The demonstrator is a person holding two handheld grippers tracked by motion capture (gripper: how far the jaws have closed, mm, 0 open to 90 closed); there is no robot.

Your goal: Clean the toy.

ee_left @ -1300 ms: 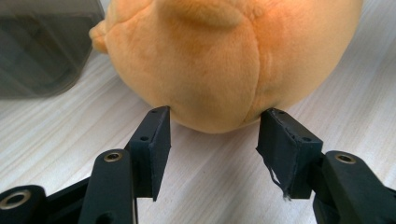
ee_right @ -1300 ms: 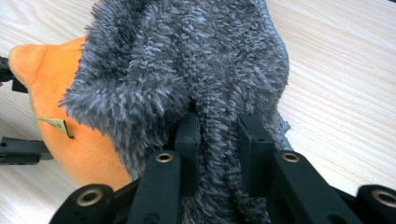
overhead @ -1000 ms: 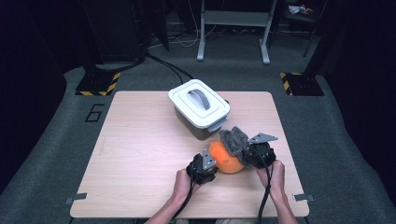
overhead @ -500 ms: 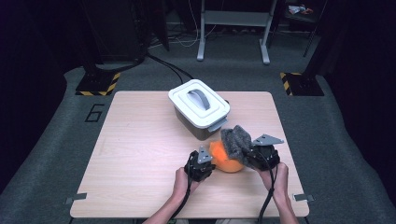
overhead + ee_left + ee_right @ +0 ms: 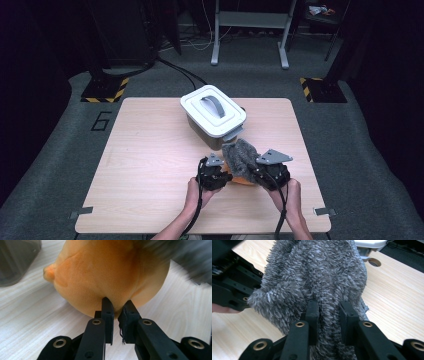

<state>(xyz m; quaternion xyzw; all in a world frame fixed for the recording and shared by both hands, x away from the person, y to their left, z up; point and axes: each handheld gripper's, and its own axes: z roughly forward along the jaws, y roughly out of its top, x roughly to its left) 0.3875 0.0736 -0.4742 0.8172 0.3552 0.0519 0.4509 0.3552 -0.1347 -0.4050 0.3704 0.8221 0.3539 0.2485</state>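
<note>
the orange plush toy [image 5: 110, 272] lay low and centre in the high view, on the tabletop [image 5: 150, 165] below the white lidded box [image 5: 214, 116]. the left gripper [image 5: 117, 305] had its fingers clenched on the toy's skin; the right gripper [image 5: 329, 308] pinched its fluffy grey part [image 5: 317, 277]. soft, light and squashy, it seemed best gripped by a fold.

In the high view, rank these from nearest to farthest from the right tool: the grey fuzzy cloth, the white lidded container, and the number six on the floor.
1. grey fuzzy cloth: pinched in the right tool, just up and left of it.
2. white lidded container: farther back on the table, left of the tool.
3. number six: on the floor beyond the table's left edge, farthest.
</note>
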